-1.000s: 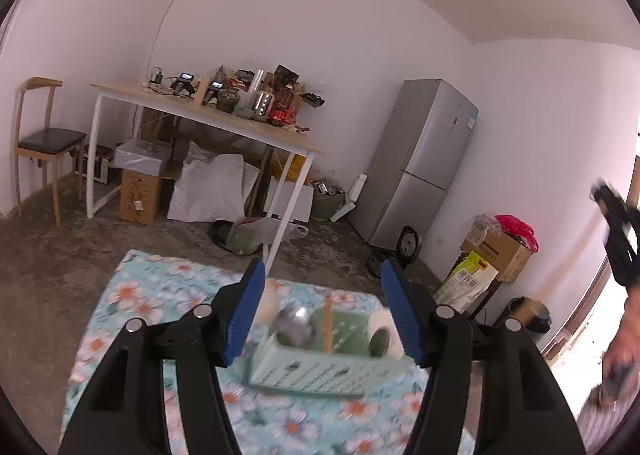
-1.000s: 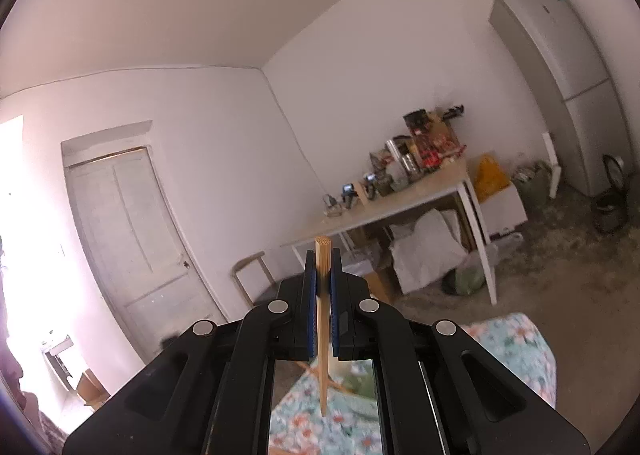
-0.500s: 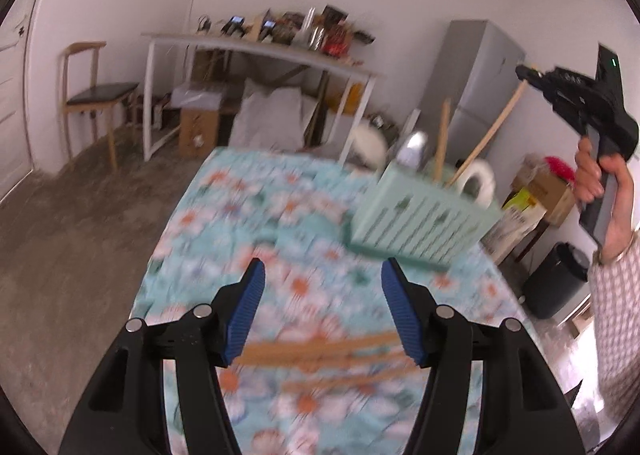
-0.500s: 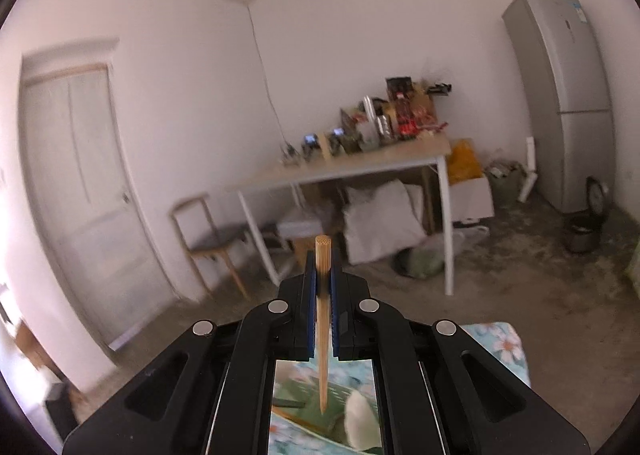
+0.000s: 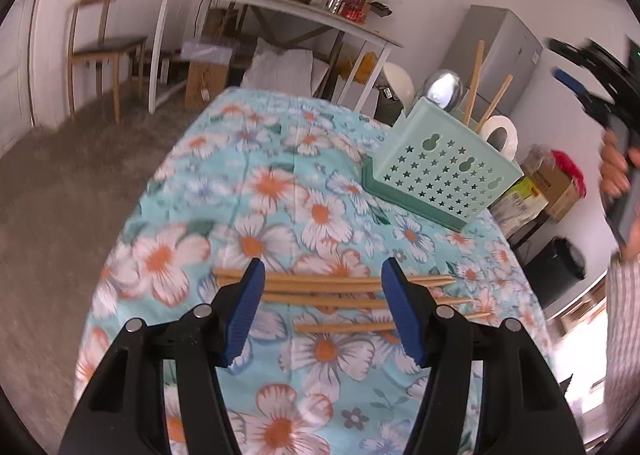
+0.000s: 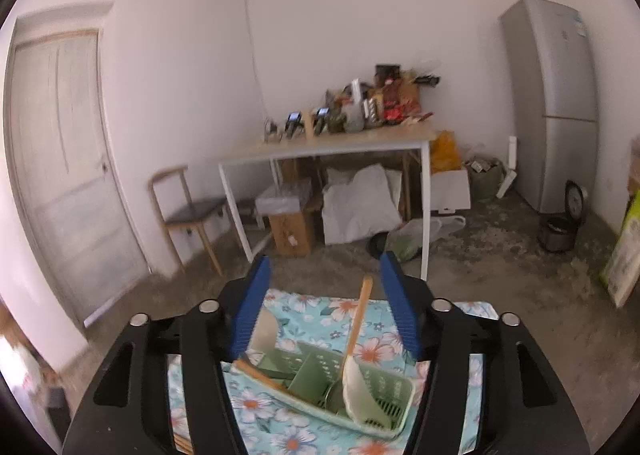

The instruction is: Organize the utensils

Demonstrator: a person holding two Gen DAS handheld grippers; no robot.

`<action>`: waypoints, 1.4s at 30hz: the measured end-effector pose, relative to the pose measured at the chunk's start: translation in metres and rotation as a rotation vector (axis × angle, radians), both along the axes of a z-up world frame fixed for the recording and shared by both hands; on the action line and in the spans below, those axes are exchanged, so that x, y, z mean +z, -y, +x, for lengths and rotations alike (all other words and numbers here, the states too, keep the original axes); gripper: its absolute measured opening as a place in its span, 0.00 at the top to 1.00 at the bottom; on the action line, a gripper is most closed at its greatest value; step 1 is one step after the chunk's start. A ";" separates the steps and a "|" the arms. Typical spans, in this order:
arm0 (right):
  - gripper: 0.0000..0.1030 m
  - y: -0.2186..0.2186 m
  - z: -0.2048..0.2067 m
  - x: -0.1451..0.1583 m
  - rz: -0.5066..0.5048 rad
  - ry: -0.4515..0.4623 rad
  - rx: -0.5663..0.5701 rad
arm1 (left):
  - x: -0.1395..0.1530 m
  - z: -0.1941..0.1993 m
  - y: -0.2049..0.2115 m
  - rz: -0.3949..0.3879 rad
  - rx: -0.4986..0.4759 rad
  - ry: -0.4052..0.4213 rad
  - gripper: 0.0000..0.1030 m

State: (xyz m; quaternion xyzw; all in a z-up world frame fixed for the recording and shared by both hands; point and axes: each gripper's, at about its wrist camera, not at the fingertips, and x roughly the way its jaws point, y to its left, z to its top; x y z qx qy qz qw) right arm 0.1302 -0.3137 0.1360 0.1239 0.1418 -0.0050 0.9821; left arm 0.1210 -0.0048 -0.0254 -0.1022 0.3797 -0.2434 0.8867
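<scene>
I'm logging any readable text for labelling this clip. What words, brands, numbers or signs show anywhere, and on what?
None can be read.
Fridge: a small sticker near its top, too small and blurred.
Yellow-green bag: printed marks, illegible.
Cardboard box under the far table: a small label, unreadable.
Packets on the far table: print too blurred.
Green utensil basket: only star and gourd-shaped cut-outs, no lettering.

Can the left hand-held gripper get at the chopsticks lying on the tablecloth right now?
Probably yes: the left hand-held gripper is open just above the loose chopsticks, with nothing between them.
</scene>
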 end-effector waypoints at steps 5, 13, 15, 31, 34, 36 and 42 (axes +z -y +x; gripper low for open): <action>0.41 0.014 -0.050 -0.026 0.128 -0.035 -0.028 | -0.010 -0.003 0.001 -0.042 -0.026 -0.048 0.43; 0.41 0.014 -0.083 -0.124 0.264 -0.391 -0.079 | -0.025 -0.016 0.027 -0.118 -0.169 -0.125 0.43; 0.41 0.014 -0.090 -0.148 0.326 -0.447 -0.090 | -0.031 -0.016 0.027 -0.171 -0.160 -0.176 0.43; 0.41 0.020 -0.108 -0.187 0.502 -0.459 -0.057 | -0.082 0.012 0.002 -0.575 0.121 -0.525 0.70; 0.41 0.026 -0.107 -0.198 0.537 -0.470 -0.051 | -0.085 0.013 0.000 -0.565 0.166 -0.540 0.84; 0.41 0.031 -0.108 -0.201 0.558 -0.467 -0.049 | -0.089 0.012 -0.003 -0.585 0.187 -0.551 0.87; 0.41 0.047 -0.112 -0.200 0.580 -0.448 -0.041 | -0.091 0.008 -0.007 -0.624 0.210 -0.543 0.90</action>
